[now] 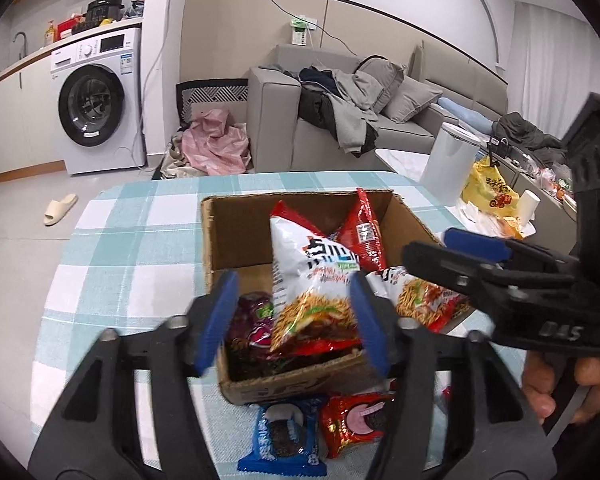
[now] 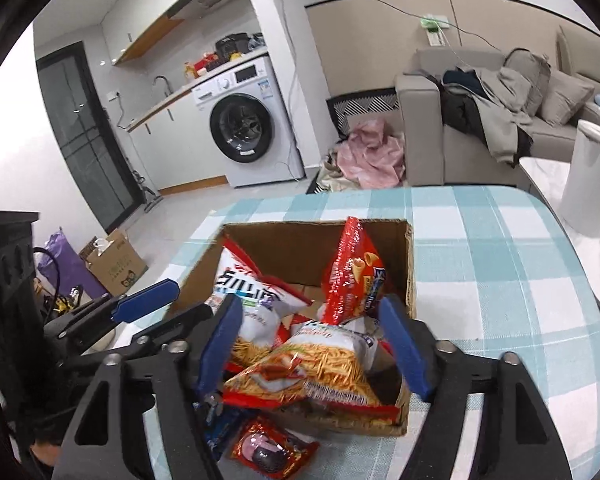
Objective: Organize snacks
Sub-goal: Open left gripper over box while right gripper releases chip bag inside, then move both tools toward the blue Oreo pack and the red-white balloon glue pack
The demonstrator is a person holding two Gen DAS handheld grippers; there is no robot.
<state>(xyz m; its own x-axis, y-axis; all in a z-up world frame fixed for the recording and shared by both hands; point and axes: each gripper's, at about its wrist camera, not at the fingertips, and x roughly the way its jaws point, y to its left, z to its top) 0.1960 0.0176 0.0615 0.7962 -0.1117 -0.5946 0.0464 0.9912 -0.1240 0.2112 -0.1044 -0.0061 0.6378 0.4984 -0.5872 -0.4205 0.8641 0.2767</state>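
An open cardboard box (image 1: 236,232) (image 2: 292,248) stands on the checked tablecloth (image 1: 132,240). Inside it lie a white noodle-snack bag (image 1: 312,276) (image 2: 252,292), a second one (image 1: 420,296) (image 2: 320,368), a red bag (image 1: 364,232) (image 2: 352,276) and a purple packet (image 1: 256,320). My left gripper (image 1: 292,320) (image 2: 188,304) is open over the box's near left side, its pads either side of the white bag. My right gripper (image 2: 312,346) (image 1: 428,246) is open over the second bag. A blue cookie pack (image 1: 284,436) and a red one (image 1: 356,420) (image 2: 272,444) lie in front of the box.
A white bin (image 1: 448,160), a yellow bag (image 1: 488,188) and a paper cup (image 1: 528,204) stand beyond the table's right edge. A hand (image 1: 540,384) holds the right gripper. A sofa with clothes (image 1: 340,112) and a washing machine (image 1: 96,100) are behind.
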